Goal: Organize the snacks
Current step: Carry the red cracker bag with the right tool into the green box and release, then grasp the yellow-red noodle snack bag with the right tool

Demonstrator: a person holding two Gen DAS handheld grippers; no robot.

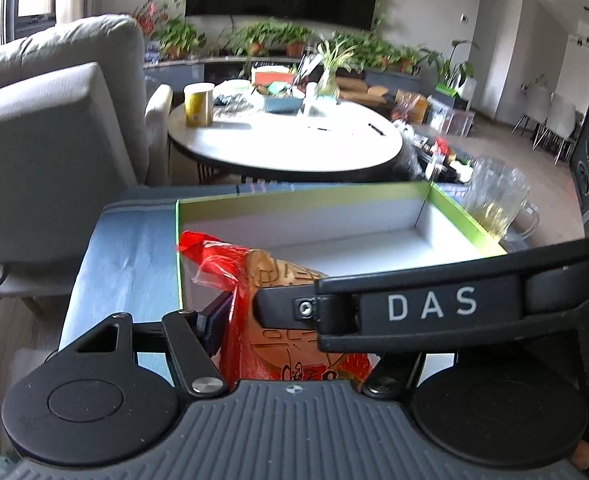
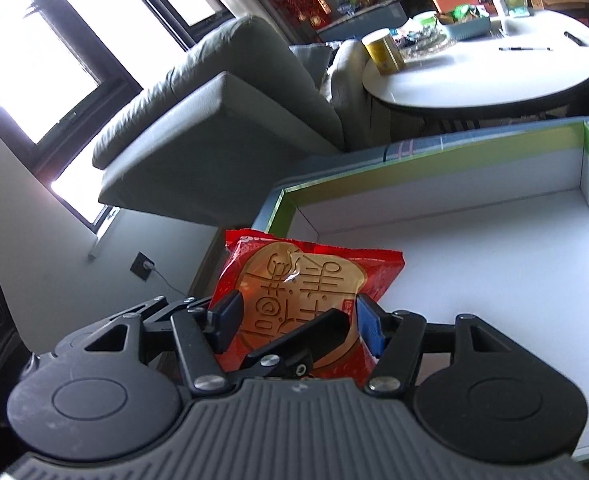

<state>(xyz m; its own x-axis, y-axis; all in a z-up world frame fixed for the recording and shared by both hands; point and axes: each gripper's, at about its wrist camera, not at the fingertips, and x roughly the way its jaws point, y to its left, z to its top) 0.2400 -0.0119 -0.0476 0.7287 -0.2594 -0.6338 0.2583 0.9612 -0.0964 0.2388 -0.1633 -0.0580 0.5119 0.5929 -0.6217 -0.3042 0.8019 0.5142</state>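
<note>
A red snack packet with a round golden biscuit inside is pinched between the blue pads of my right gripper, above the near-left corner of a shallow white box with green rim. The left wrist view shows the same packet between my left gripper's blue pad on one side and the black "DAS" arm of the other gripper across it. The box lies just ahead, its floor bare. My left gripper is closed on the packet too.
The box sits on a blue-grey cloth-covered surface. A clear glass mug stands right of the box. Beyond are a grey sofa and a round white table with a yellow can and clutter.
</note>
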